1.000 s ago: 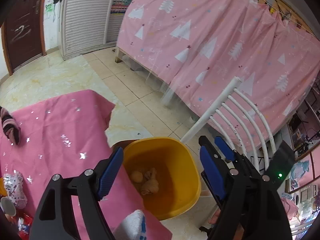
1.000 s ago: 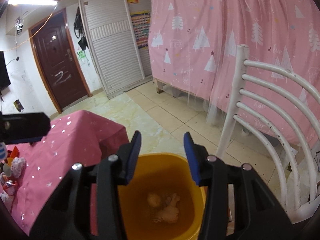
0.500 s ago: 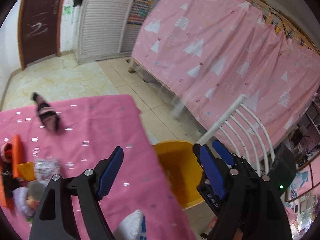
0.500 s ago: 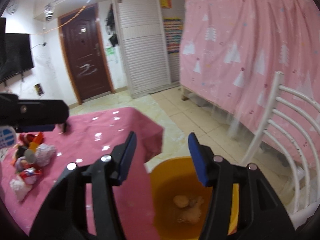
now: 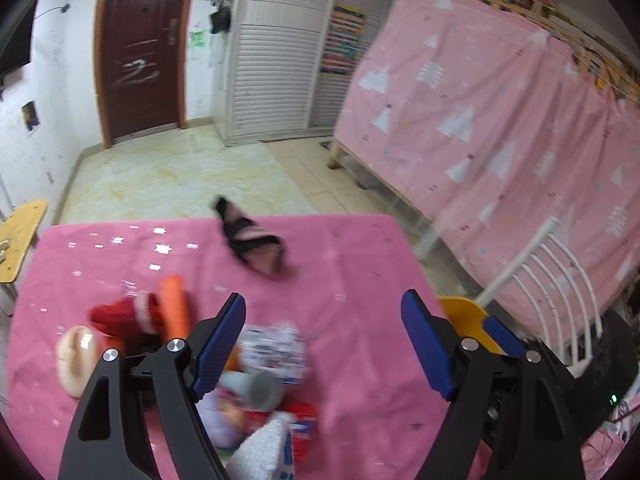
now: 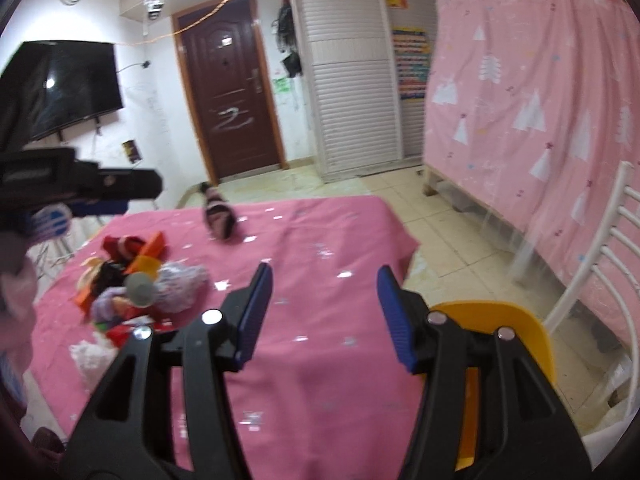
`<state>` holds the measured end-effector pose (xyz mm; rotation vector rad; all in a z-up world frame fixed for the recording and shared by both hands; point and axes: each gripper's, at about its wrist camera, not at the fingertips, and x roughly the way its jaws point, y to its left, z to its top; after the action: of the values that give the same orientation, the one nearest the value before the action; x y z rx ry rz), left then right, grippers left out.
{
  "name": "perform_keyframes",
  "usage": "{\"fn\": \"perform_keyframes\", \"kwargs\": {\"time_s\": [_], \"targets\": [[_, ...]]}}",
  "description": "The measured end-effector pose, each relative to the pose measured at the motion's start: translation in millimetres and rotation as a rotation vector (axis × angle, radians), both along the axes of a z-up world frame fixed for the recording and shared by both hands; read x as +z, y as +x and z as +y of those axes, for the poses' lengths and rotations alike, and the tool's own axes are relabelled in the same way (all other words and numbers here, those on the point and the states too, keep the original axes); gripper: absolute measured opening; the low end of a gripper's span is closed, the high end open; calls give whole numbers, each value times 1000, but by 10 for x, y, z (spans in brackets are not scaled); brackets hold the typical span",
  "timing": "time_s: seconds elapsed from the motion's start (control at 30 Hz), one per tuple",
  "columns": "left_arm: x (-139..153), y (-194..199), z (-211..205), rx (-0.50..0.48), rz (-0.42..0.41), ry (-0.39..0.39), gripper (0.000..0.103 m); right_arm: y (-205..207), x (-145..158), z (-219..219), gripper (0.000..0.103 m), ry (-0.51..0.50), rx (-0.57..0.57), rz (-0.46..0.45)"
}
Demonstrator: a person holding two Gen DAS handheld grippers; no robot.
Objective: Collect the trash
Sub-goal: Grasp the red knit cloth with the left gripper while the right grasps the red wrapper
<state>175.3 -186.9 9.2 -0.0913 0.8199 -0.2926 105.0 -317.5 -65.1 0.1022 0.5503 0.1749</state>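
A heap of trash (image 5: pixel 264 364) lies on the pink tablecloth (image 5: pixel 352 264): crumpled printed paper (image 5: pixel 278 346), a grey cup (image 5: pixel 256 388), a red sock (image 5: pixel 124 316), an orange piece (image 5: pixel 174 308) and a beige shell-like thing (image 5: pixel 74 356). My left gripper (image 5: pixel 324 344) is open and empty right above the heap. My right gripper (image 6: pixel 324 312) is open and empty over bare cloth, right of the heap (image 6: pixel 132 292). The yellow bin (image 6: pixel 508 328) stands off the table's right edge, also in the left wrist view (image 5: pixel 466 312).
A black-and-pink sock (image 5: pixel 256 248) lies at the table's far side. A white chair (image 6: pixel 592 280) stands by the bin. A pink curtained bed (image 5: pixel 500 128) fills the right. A wooden stool (image 5: pixel 18 240) is at the far left. The left gripper's body (image 6: pixel 80 192) shows at the left.
Both grippers swung left, away from the yellow bin and over the table. The trash heap came into view under the left gripper. Both stayed open.
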Motion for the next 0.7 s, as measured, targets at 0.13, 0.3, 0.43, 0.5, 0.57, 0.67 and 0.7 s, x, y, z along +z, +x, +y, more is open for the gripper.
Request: {"fn": "perform_keyframes", "kwargs": {"time_s": [0.13,0.3,0.43,0.5,0.57,0.67,0.7], "targets": [[-10,116,354,61,1,45,73,-44,-7,288,59,-14,86,8],[-69,244,708,110,26,89,74,-115,-34,603,60,3,192,32],[-183,319,957,132,55,110,75,-162,-61,818,60,-7,252,51],[-243,363,1051,135,74,109,76,-184,-81,889,60,3,286,66],[-318,415,1133,132,100,105,76,-193,-98,962,60,21,322,85],[-435,525,1239,131,144,81,77,-165,-126,1122,60,21,358,107],[-470,544,1259,133,152,73,78,-144,-143,1166,60,16,364,119]]}}
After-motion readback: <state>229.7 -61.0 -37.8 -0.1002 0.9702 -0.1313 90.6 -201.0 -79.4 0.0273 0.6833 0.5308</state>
